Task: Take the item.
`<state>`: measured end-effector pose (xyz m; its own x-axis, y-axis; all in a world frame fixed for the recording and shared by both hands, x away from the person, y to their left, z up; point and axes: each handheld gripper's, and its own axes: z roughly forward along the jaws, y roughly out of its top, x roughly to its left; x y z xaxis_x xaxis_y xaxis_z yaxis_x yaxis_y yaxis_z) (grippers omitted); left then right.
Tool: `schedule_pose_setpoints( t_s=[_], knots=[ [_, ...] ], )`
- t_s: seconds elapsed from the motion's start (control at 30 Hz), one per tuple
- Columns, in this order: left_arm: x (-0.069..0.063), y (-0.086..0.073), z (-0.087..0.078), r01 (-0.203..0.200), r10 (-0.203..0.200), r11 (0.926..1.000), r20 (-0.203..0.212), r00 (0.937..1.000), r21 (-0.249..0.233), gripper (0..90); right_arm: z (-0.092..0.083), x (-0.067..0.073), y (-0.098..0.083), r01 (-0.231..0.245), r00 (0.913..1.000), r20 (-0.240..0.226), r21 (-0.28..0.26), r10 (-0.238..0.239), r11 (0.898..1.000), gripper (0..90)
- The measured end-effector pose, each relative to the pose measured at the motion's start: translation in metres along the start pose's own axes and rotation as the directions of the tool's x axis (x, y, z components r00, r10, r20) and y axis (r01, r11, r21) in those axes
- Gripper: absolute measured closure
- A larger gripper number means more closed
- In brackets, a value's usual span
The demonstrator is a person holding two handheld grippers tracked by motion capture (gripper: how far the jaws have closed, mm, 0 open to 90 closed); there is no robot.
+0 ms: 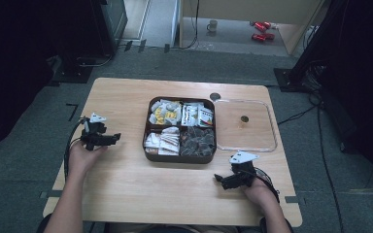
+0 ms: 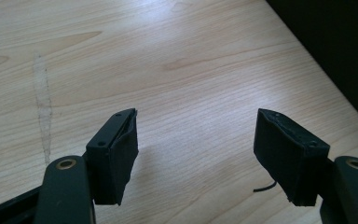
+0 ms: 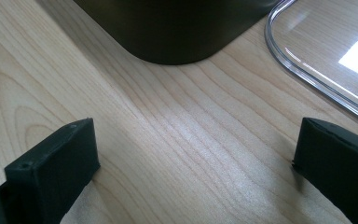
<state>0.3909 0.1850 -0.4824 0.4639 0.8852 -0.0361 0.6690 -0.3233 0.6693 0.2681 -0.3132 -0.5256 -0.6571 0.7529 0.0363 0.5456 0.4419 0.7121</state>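
Left gripper [image 1: 110, 139]: fingers apart, empty, on the table [image 1: 126, 184] left of the snack box [image 1: 180, 158] | right gripper [image 1: 219, 178]: fingers wide, empty, facing the box's near corner | clear lid [image 1: 245, 145] lies beside it (off, I judge, for access).

We see the tray [image 1: 148, 145] mid-bench [image 1: 126, 184], packets [image 1: 165, 112] in its 4 compartments, the lid [image 1: 270, 145] just right of it.

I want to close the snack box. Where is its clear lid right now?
In the high view the clear lid lies flat on the table, touching the right side of the dark four-compartment box, ahead of the right gripper.
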Motion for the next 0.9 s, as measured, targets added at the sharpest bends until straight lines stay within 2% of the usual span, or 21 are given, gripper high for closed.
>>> schedule_pose_setpoints(
  t_s=[0.2, 0.37, 0.43, 0.9],
  knots=[
    [-0.001, 0.004, -0.002, 0.002, -0.002, 1.0, 0.025, 0.9997, 0.004, 30.0, 0.0, 0.0, 0.0, 0.0, 1.0, 0.0, 0.0, 0.0, 1.0, 0.0],
    [-0.005, 0.01, -0.007, -0.001, 0.002, 0.9999, 0.053, 0.9986, -0.01, 30.5, 0.0, 0.0, 0.0, 0.0, 1.0, 0.0, 0.001, 0.0, 1.0, 0.0],
    [-0.008, 0.013, -0.01, -0.013, 0.015, 0.9997, 0.068, 0.9975, -0.023, 30.3, 0.0, 0.0, 0.0, 0.001, 1.0, 0.001, 0.002, -0.001, 1.0, 0.0],
    [-0.017, 0.021, -0.017, -0.041, 0.044, 0.9982, 0.083, 0.9955, -0.043, 34.6, 0.0, 0.0, 0.0, 0.001, 1.0, 0.003, 0.003, -0.001, 1.0, 0.0]
  ],
)
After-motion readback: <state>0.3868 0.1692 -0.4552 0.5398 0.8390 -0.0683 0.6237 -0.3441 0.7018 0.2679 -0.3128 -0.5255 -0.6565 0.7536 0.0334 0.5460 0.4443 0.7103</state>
